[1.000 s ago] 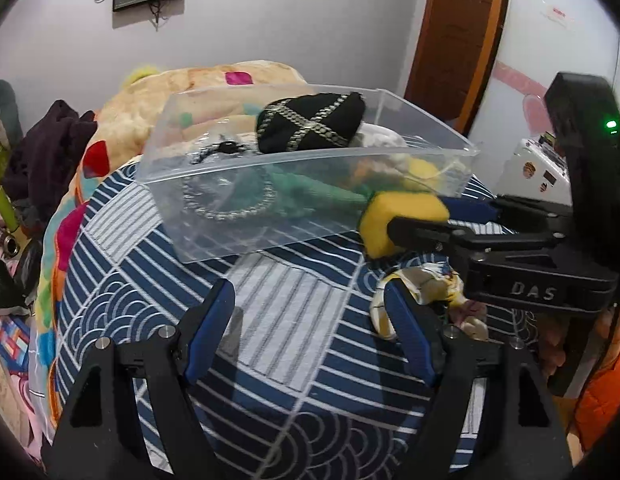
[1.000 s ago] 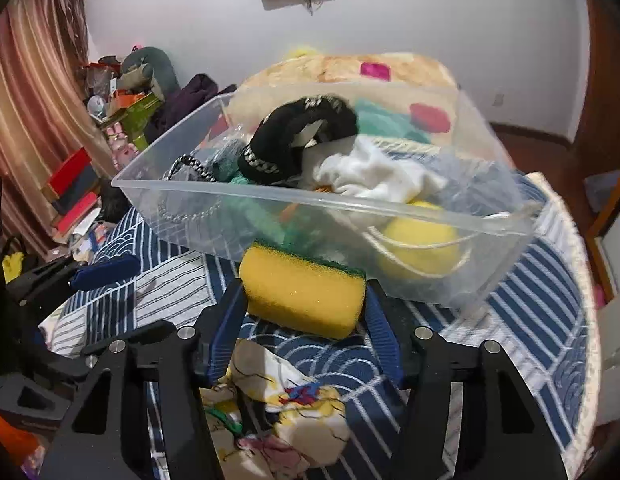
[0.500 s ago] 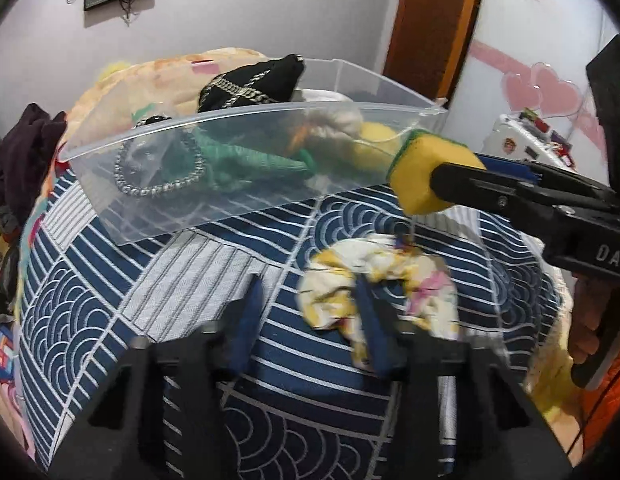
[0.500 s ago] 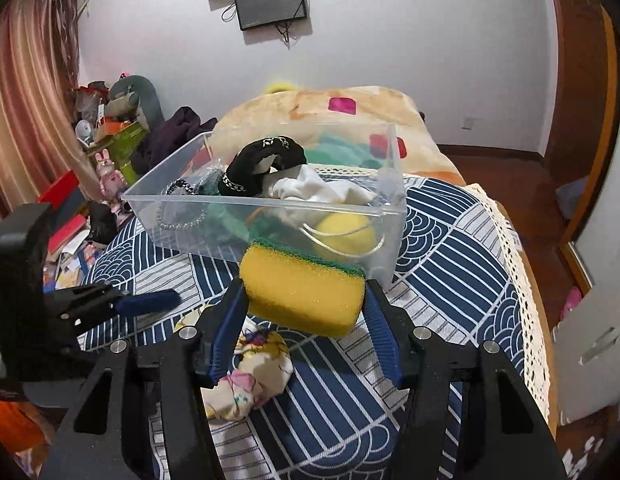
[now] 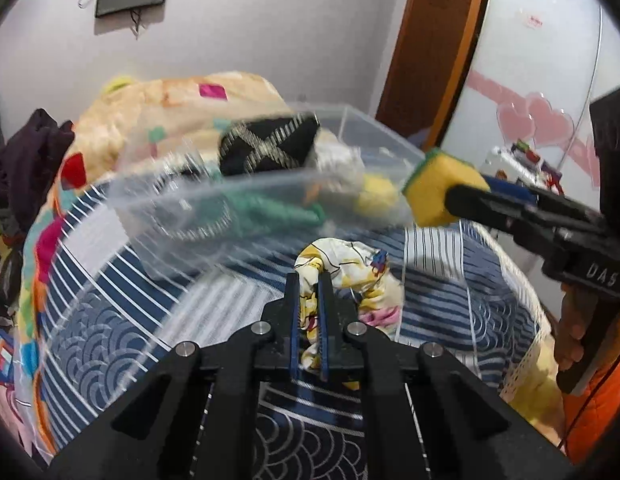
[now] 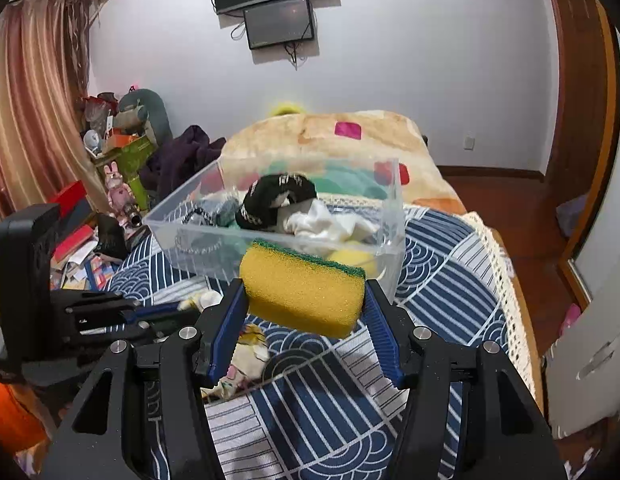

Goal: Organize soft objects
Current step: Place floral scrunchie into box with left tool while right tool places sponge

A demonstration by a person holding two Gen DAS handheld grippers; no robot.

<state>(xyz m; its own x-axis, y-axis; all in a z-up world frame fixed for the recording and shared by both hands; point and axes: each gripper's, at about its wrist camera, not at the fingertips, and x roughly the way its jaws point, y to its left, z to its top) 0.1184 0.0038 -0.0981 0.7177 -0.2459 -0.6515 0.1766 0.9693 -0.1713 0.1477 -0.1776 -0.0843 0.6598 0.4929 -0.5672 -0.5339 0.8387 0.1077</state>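
Note:
My right gripper (image 6: 304, 300) is shut on a yellow sponge with a green top (image 6: 302, 288) and holds it in the air in front of the clear plastic bin (image 6: 393, 208); the sponge also shows in the left wrist view (image 5: 437, 192). My left gripper (image 5: 308, 280) is shut on a yellow floral cloth scrunchie (image 5: 349, 268) on the blue patterned bedspread. The scrunchie also shows in the right wrist view (image 6: 246, 356), below the sponge. The bin (image 5: 190, 216) holds a black hat (image 5: 266, 148), green fabric (image 5: 270, 208) and white cloth (image 6: 325, 224).
The bedspread (image 6: 441, 276) has a lace edge at the right, with wooden floor beyond. A colourful blanket (image 5: 162, 100) lies behind the bin. Clutter, toys and dark clothes (image 6: 178, 156) fill the left side. A white cabinet (image 5: 549, 80) stands at the right.
My left gripper moved right onto the scrunchie and closed on it. My right gripper lifted the sponge higher and pulled back from the bin.

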